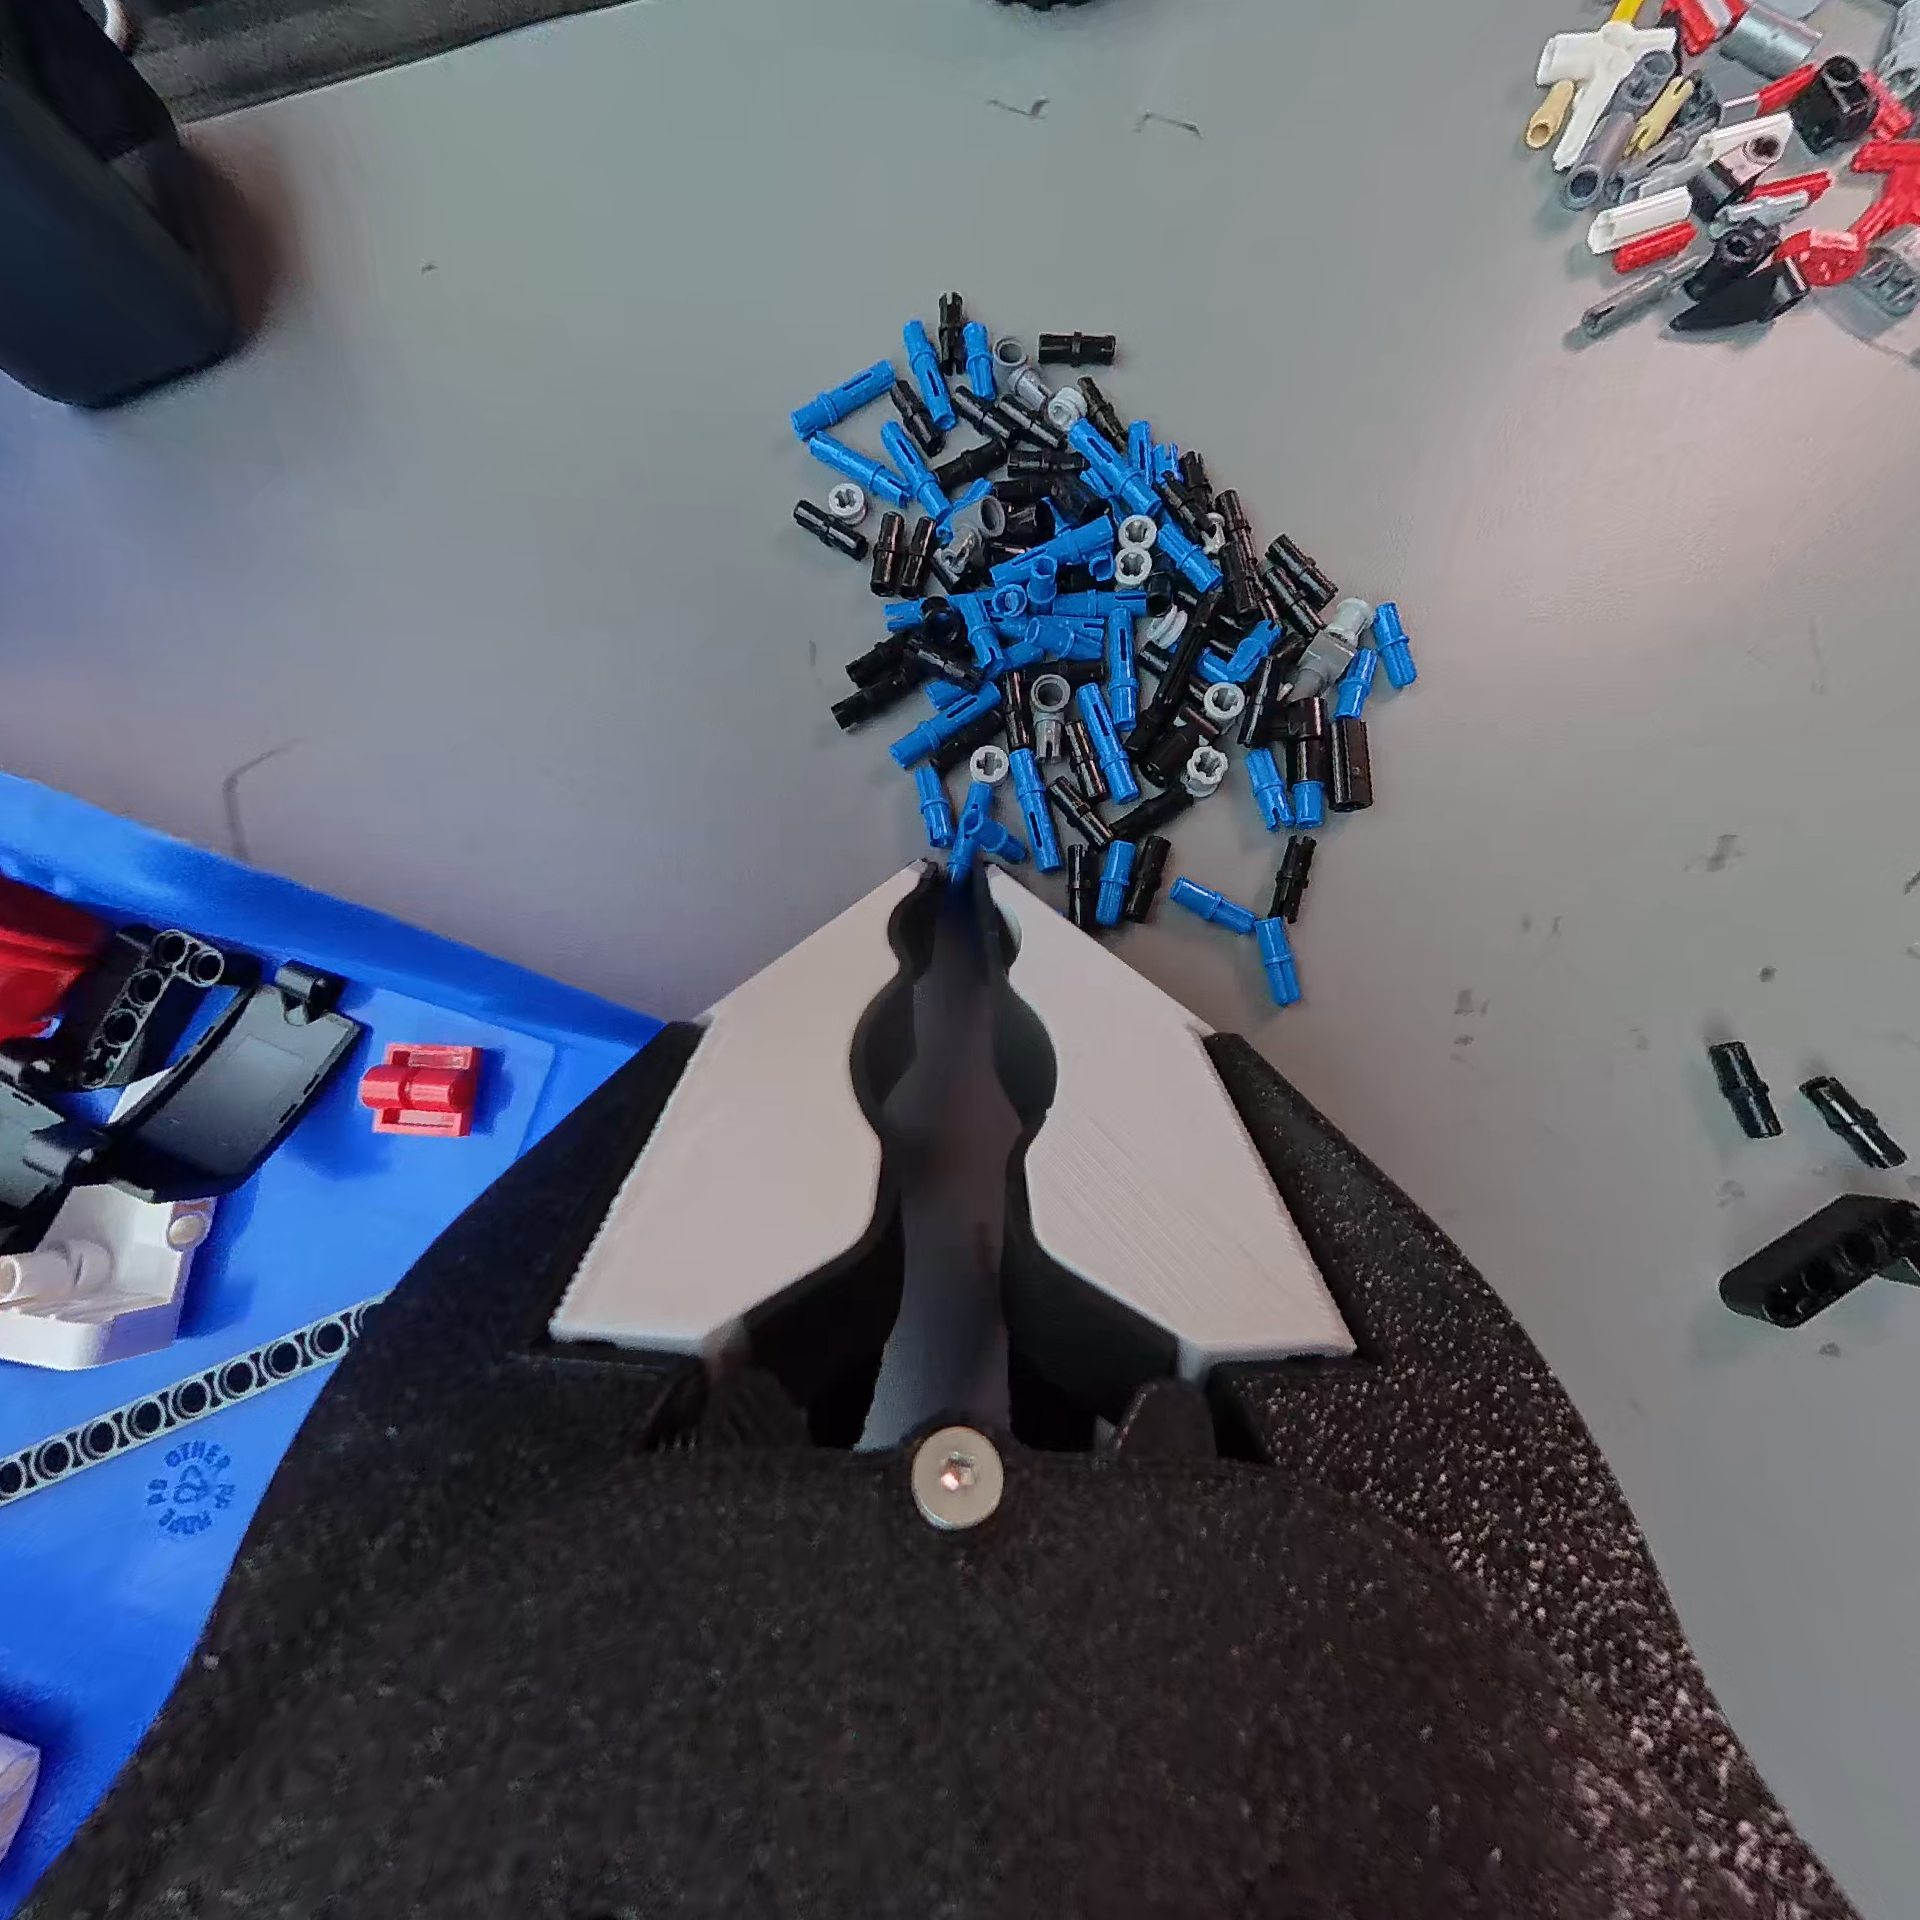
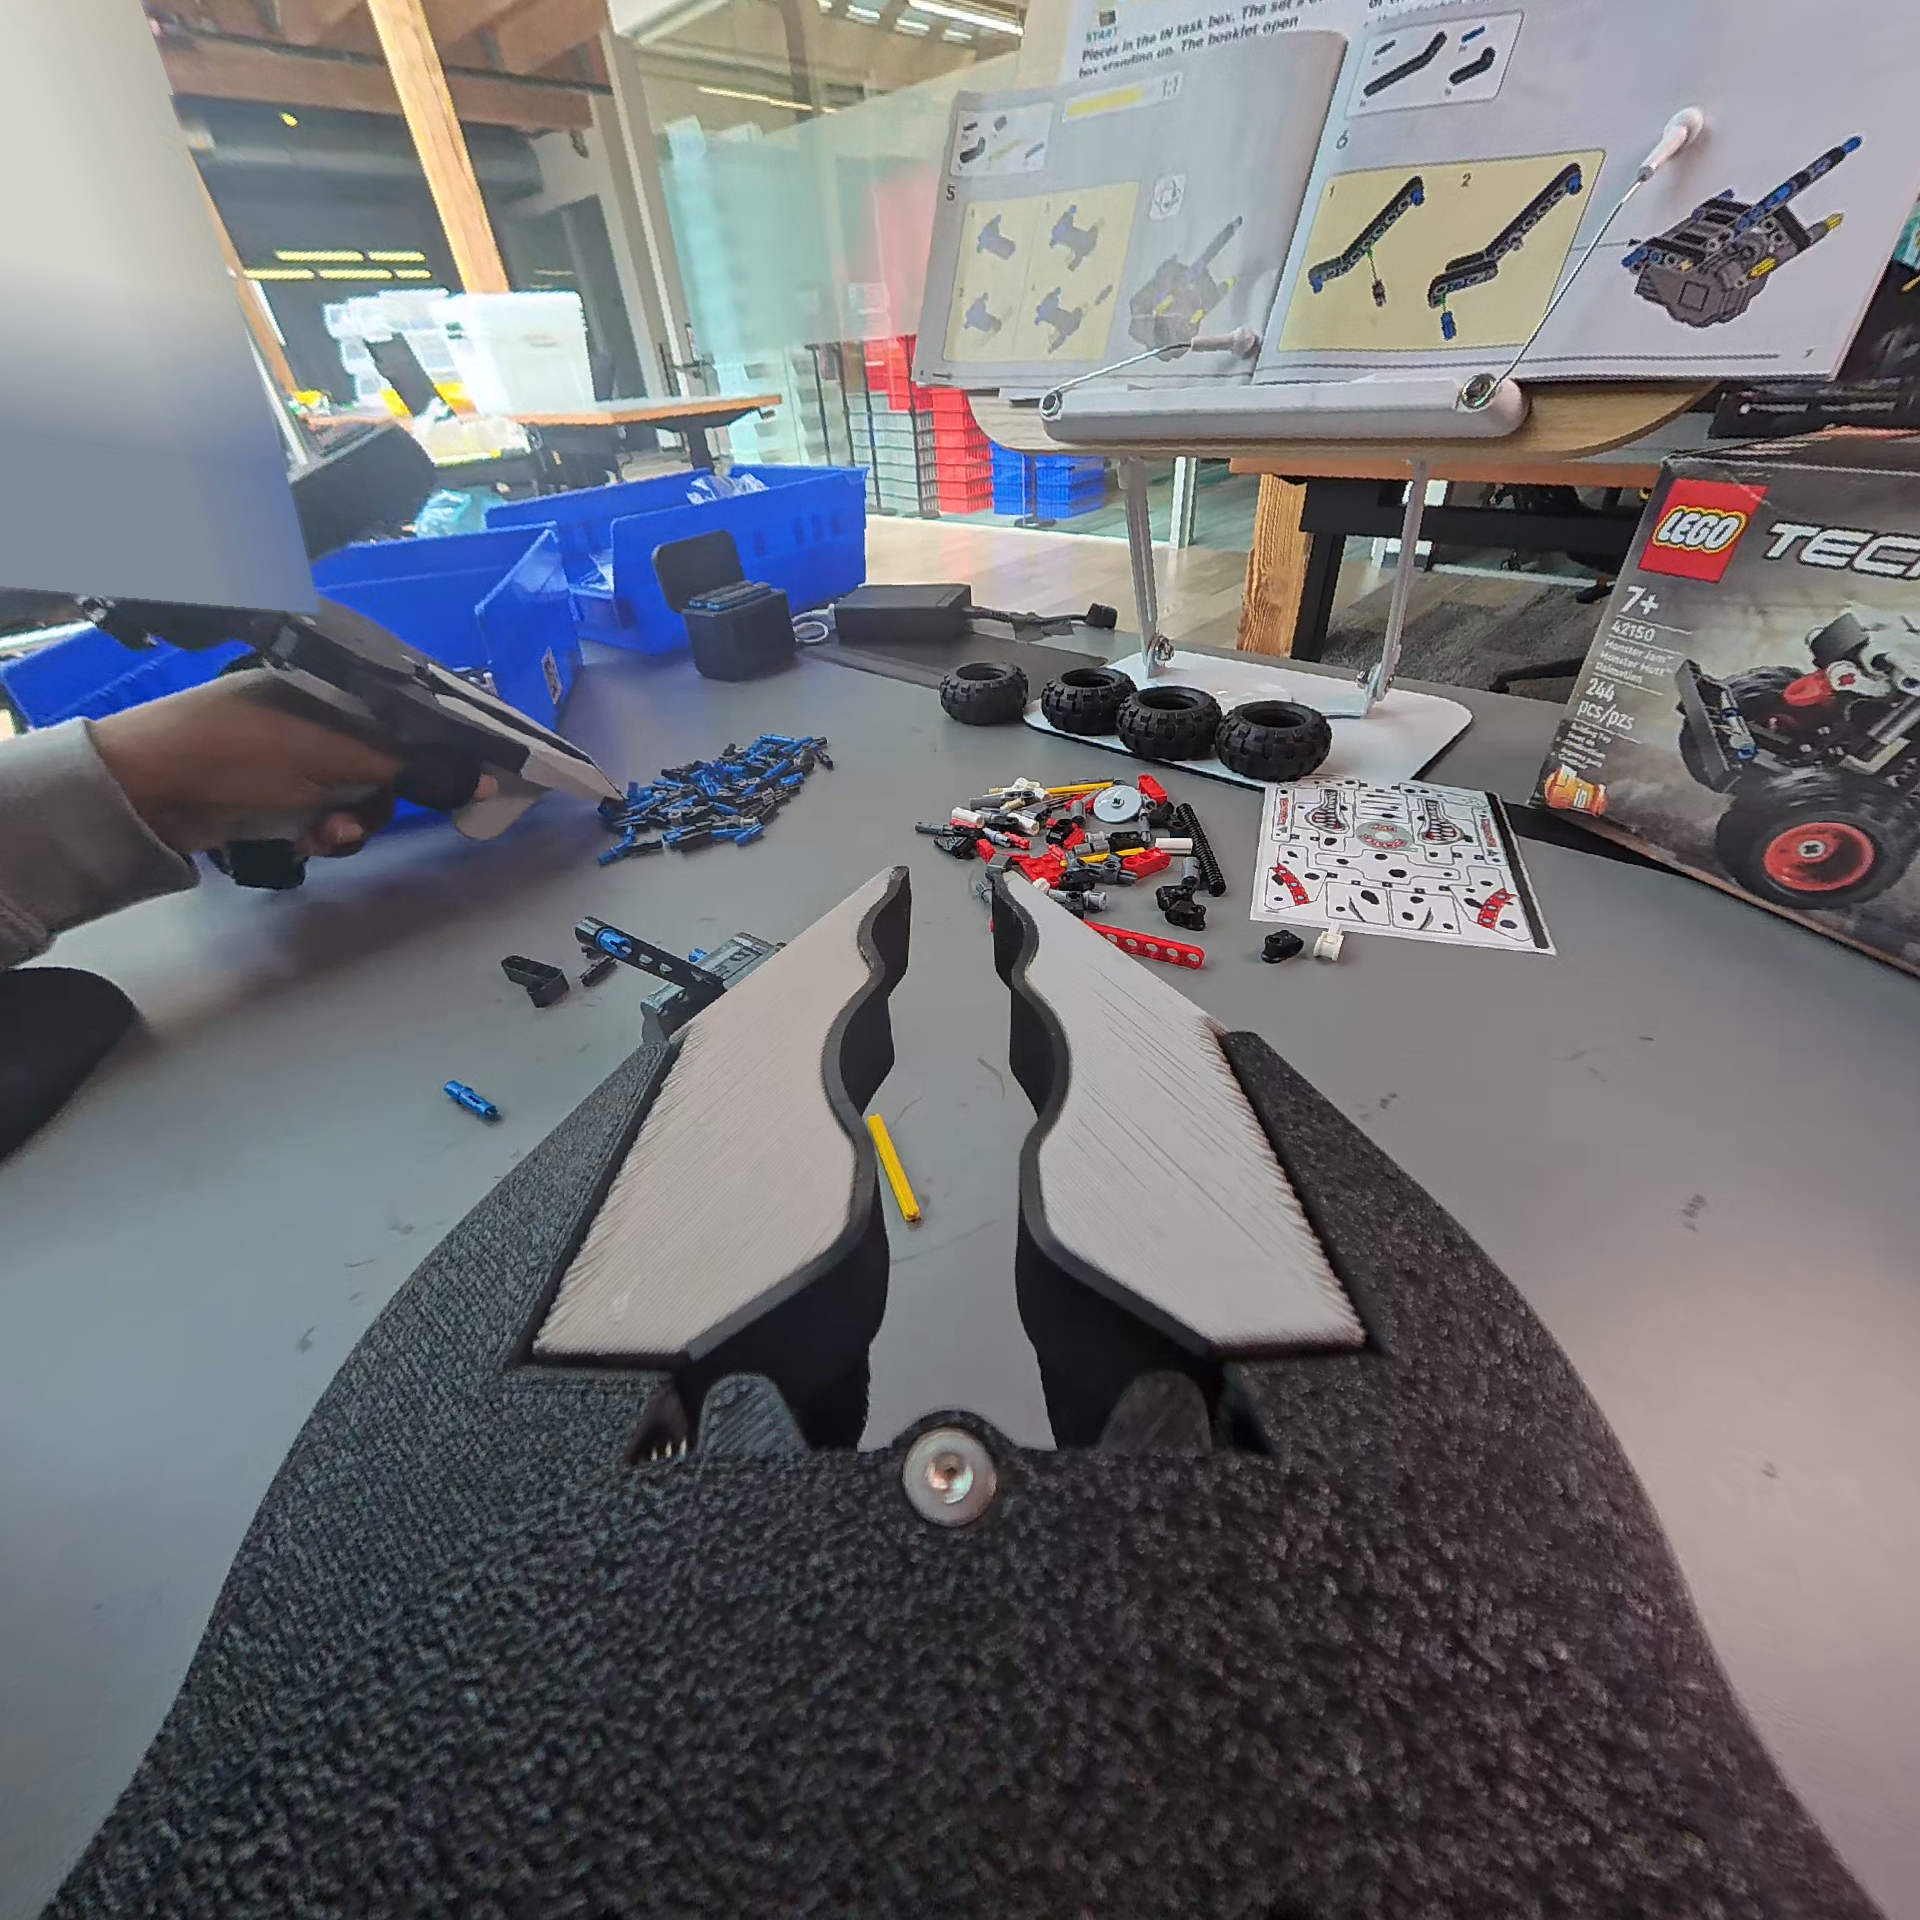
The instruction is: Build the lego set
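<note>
A heap of blue, black and grey pins [image 1: 1091, 623] lies on the grey table [image 1: 520, 520]. My left gripper [image 1: 956, 873] is at the heap's near edge, its tips pinched together on a blue pin [image 1: 971, 836]. In the right wrist view the left gripper [image 2: 613, 792] touches the same heap [image 2: 717, 790], held by a hand [image 2: 239, 769]. My right gripper [image 2: 951, 888] is open and empty above the table. A yellow axle [image 2: 894, 1164] lies on the table between its fingers. A partly built black and grey assembly [image 2: 675, 961] lies just left of its left finger.
A blue tray [image 1: 312, 1247] with built parts and a red piece [image 1: 421, 1086] sits at the left. Mixed loose parts [image 2: 1091, 842], four tyres [image 2: 1132, 712], a sticker sheet [image 2: 1392, 862], the set's box [image 2: 1766, 707] and a booklet on a stand [image 2: 1351, 208] lie ahead. A lone blue pin [image 2: 473, 1101] lies nearby. The tips of one gripper are about 35 centimeters away from the tips of the other.
</note>
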`<state>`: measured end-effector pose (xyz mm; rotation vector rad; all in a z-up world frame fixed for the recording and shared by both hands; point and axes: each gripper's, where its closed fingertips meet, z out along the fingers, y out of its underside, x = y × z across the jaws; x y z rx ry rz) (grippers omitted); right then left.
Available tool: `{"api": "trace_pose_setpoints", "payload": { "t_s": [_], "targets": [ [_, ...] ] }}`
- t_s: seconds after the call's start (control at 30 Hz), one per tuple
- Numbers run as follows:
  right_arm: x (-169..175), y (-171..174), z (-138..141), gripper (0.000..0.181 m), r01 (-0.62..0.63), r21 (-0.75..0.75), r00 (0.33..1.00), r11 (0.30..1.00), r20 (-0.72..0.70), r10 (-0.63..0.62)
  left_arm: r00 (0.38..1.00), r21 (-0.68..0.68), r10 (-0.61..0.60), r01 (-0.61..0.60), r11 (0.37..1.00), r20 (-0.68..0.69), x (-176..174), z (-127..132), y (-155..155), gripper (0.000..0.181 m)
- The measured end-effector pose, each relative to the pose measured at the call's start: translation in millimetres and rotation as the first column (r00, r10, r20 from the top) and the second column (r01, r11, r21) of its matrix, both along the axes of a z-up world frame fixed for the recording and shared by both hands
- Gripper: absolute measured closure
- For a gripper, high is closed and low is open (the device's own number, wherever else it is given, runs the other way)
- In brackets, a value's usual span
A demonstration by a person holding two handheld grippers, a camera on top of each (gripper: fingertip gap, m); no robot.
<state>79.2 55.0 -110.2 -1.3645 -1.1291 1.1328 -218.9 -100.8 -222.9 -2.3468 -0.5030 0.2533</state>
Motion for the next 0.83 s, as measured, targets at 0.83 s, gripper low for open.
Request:
{"api": "trace_pose_setpoints", "payload": {
  "t_s": [0.83],
  "targets": [
    [-3.4,-0.3,-9.3,0.166,0.010,0.033,0.999,0.999,0.033,-0.011,0.522,0.246,-0.848,0.838,0.487,-0.096,197.5,58.1,-10.4,0.176]
  ]
}}
